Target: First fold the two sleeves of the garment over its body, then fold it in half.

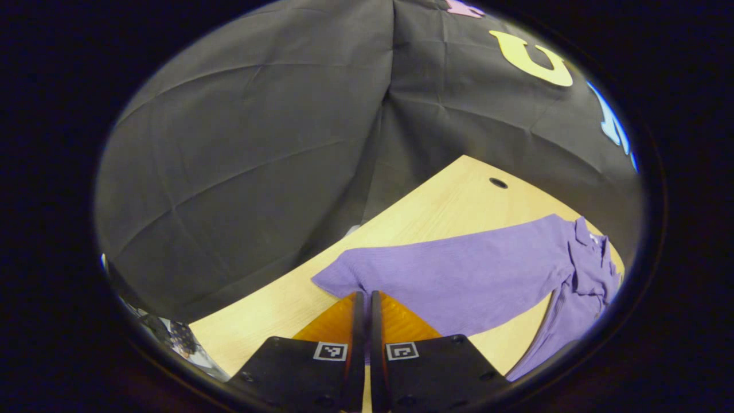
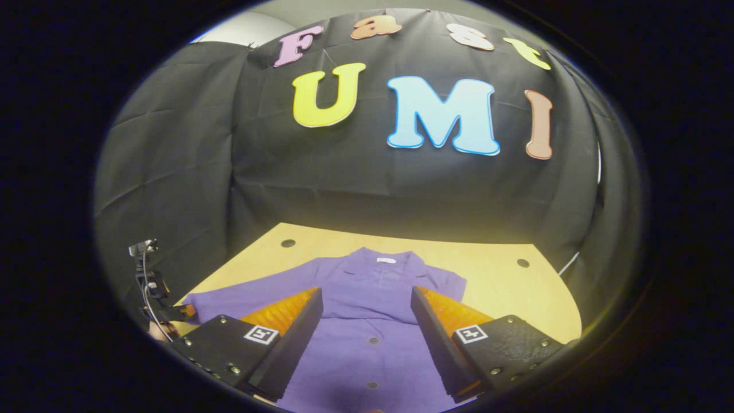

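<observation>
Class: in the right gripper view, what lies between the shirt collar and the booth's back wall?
Only bare table lies past the shirt collar; the right gripper view shows it.

Text check: nothing legible | square coded markers [image 1: 331, 351] on left gripper [image 1: 367, 295] fingers, same on right gripper [image 2: 366, 291] | white neck tag [image 2: 385, 260] on purple garment [image 2: 367, 344], too small to read.

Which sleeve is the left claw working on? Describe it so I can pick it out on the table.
On the light wooden table lies a purple buttoned garment, collar toward the black wall. One long sleeve stretches flat sideways from the body, with its cuff end at the left claw. The claw's fingers are pressed together at that cuff.
</observation>
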`<state>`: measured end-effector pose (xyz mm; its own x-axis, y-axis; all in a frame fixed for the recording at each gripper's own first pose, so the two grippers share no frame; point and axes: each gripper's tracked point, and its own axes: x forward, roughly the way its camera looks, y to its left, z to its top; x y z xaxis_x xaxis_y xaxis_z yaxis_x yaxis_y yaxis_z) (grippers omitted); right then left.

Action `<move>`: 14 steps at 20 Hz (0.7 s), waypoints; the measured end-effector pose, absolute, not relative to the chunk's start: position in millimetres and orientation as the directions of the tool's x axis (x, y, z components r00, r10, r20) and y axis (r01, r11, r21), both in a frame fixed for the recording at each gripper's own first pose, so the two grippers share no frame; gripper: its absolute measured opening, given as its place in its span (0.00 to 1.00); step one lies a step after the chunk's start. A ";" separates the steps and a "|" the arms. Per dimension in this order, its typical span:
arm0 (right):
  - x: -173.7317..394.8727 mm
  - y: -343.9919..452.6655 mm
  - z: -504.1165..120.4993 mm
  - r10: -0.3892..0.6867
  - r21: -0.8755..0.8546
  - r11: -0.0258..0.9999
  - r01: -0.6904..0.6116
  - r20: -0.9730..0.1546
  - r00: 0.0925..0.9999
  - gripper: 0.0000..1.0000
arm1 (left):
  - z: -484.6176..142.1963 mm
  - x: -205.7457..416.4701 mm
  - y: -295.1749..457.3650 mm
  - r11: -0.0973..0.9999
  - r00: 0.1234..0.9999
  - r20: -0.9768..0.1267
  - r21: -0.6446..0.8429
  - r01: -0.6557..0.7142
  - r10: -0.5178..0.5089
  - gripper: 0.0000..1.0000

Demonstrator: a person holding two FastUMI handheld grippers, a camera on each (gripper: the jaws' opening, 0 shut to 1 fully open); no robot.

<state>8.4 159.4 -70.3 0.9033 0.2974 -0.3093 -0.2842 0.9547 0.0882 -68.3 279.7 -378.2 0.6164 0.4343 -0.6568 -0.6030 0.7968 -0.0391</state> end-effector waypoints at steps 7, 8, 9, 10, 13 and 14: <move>5.6 100.7 -85.3 0.207 0.114 0.977 -0.179 -0.328 0.922 0.96 | -297.6 -8.9 215.9 0.838 0.742 -0.571 -0.162 -0.521 0.351 0.11; 4.6 91.4 -89.0 0.192 0.111 0.980 -0.163 -0.330 0.924 0.96 | -289.5 6.9 198.9 0.852 0.764 -0.554 -0.172 -0.495 0.332 0.10; 3.7 81.1 -90.9 0.176 0.108 0.983 -0.148 -0.331 0.927 0.96 | -277.4 21.8 180.4 0.867 0.787 -0.535 -0.183 -0.463 0.307 0.10; 3.5 72.0 -93.5 0.162 0.104 0.985 -0.135 -0.333 0.929 0.96 | -267.7 37.6 160.8 0.884 0.810 -0.514 -0.188 -0.428 0.283 0.10; 2.4 45.3 -100.6 0.131 0.099 0.990 -0.102 -0.347 0.929 0.96 | -244.7 79.0 95.5 0.931 0.866 -0.462 -0.196 -0.309 0.190 0.10; 3.7 35.5 -101.7 0.121 0.099 0.991 -0.092 -0.350 0.929 0.96 | -237.6 91.9 71.0 0.944 0.881 -0.447 -0.194 -0.266 0.157 0.10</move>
